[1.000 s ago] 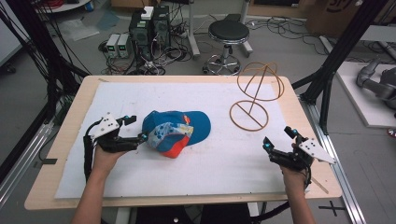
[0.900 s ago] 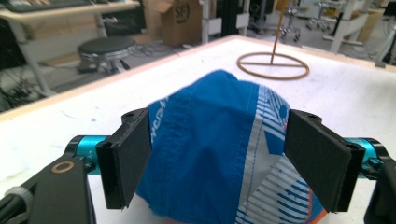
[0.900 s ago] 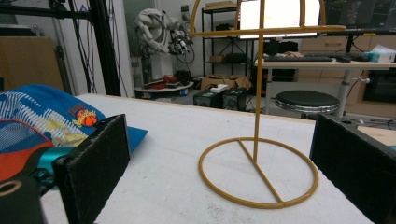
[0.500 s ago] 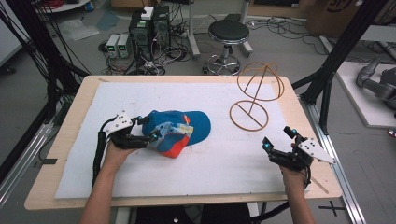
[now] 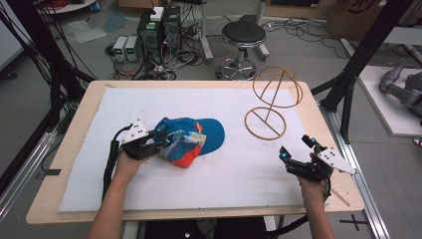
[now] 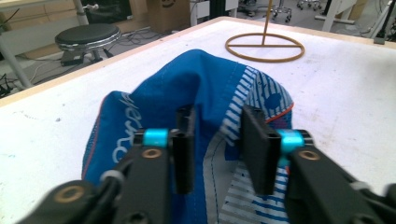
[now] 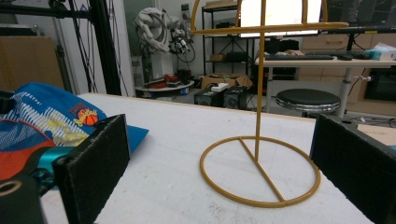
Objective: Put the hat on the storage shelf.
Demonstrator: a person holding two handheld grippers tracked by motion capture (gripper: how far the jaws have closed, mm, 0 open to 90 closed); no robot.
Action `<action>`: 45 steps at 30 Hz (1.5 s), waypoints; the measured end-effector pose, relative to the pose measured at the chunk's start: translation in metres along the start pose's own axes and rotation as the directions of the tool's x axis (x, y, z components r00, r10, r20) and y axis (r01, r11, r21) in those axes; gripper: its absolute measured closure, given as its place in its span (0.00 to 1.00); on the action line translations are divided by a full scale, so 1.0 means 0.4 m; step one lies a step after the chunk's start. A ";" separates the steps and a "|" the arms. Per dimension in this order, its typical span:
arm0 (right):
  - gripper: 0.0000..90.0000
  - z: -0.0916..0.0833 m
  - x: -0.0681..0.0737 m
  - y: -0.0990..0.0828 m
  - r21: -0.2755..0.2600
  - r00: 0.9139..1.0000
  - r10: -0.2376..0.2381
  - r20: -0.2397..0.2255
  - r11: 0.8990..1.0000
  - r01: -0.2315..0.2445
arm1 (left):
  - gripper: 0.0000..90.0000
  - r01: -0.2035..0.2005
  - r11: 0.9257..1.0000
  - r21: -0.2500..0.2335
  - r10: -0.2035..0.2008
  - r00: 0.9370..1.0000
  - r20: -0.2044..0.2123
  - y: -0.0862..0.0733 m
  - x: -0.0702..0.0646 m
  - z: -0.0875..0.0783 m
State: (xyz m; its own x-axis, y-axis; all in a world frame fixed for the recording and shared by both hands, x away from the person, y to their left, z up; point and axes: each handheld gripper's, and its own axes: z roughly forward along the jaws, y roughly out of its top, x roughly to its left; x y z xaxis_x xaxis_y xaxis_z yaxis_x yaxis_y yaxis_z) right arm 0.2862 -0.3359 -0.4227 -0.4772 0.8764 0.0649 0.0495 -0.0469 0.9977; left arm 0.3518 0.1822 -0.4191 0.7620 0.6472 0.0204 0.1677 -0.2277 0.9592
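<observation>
The left gripper (image 5: 158, 144) has just been closing its fingers (image 6: 184, 140) on the cap's (image 5: 191, 139) back edge, seemingly pinching cloth, mid-desk (image 5: 74, 164), while the right gripper (image 5: 294, 154) waits open beside the wire stand (image 5: 271, 107).

- One blue cap (image 5: 191, 141) on the white mat (image 5: 209, 174), left of the tabletop's middle.
- One yellow wire stand (image 5: 271, 107) near the tabletop's far right corner.
- Two handheld grippers: left gripper (image 5: 161, 143) at the cap, right gripper (image 5: 293, 149) by the right edge.
- One round stool (image 5: 243, 35) beyond the far edge.
</observation>
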 end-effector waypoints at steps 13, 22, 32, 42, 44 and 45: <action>0.05 0.002 -0.002 -0.001 0.002 1.000 0.003 0.003 1.000 -0.003 | 0.98 0.015 1.000 -0.008 -0.015 1.000 0.003 0.015 -0.009 0.008; 0.05 0.001 -0.002 -0.001 -0.001 1.000 0.011 0.004 1.000 -0.011 | 0.98 0.003 0.998 -0.068 0.000 0.999 0.039 0.070 -0.034 0.016; 0.05 -0.001 -0.006 -0.001 -0.002 1.000 0.014 0.007 1.000 -0.014 | 0.98 0.008 0.993 -0.120 -0.003 0.999 0.043 0.120 -0.053 0.014; 0.05 -0.001 -0.006 -0.001 -0.002 1.000 0.015 0.008 1.000 -0.015 | 0.98 0.008 0.985 -0.174 -0.001 0.999 0.043 0.202 -0.085 0.017; 0.05 -0.001 -0.006 -0.001 -0.002 1.000 0.015 0.008 1.000 -0.015 | 0.98 0.002 0.983 -0.182 0.006 0.999 0.043 0.220 -0.091 0.019; 0.05 -0.001 -0.006 -0.001 -0.002 1.000 0.015 0.008 1.000 -0.014 | 0.98 0.002 0.982 -0.191 0.006 0.999 0.042 0.228 -0.094 0.020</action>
State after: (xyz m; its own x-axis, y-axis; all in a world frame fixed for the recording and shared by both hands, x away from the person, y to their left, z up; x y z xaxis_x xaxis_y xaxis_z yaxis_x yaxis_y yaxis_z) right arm 0.2868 -0.3382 -0.4231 -0.4694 0.8794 0.0792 0.0550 -0.0604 0.9967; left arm 0.3433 0.1312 -0.3347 0.7885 0.6149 0.0141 0.0470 -0.0832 0.9954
